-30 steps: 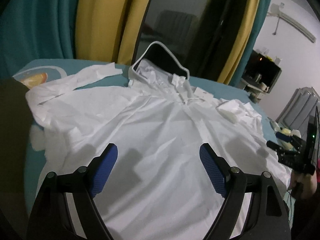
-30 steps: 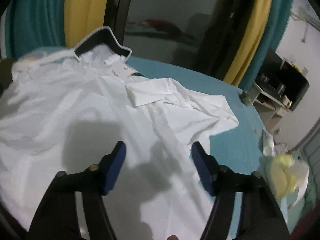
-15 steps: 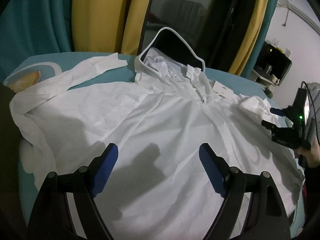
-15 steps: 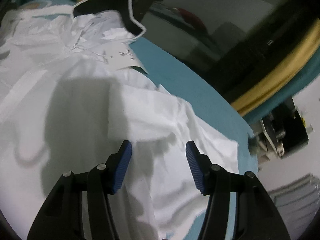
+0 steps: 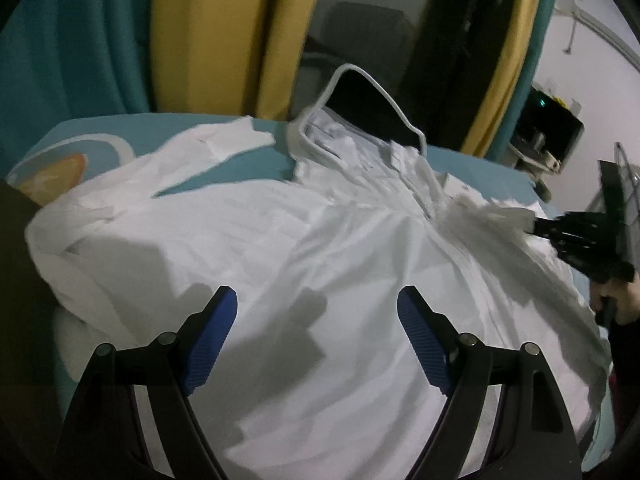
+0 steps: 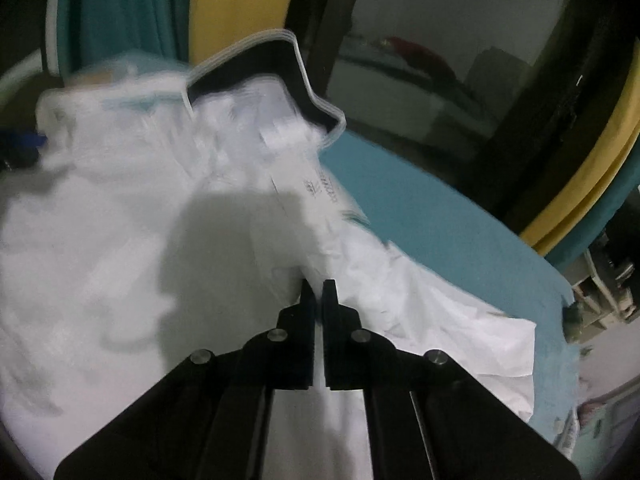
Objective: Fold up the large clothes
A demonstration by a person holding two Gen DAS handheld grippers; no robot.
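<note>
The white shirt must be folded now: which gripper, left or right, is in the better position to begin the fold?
Probably the right gripper: its jaws have just closed on the white shirt at the sleeve. The left gripper hangs open above the shirt's middle, holding nothing.

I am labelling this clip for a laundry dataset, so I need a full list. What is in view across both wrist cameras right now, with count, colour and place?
shirt: one, white, spread flat over the bed, collar at the far end.
sleeve: one, white, at the shirt's right side, pinched and lifted.
hanger: one, white, at the collar, far end.
paper tag: one, white with print, below the collar.
bed cover: one, teal, under the shirt.
curtains: teal and yellow, behind the bed.
cabinet: one, dark, far right by the wall.
left gripper: black with blue pads, jaws wide, over the shirt's lower part.
right gripper: black, shut on the sleeve.
</note>
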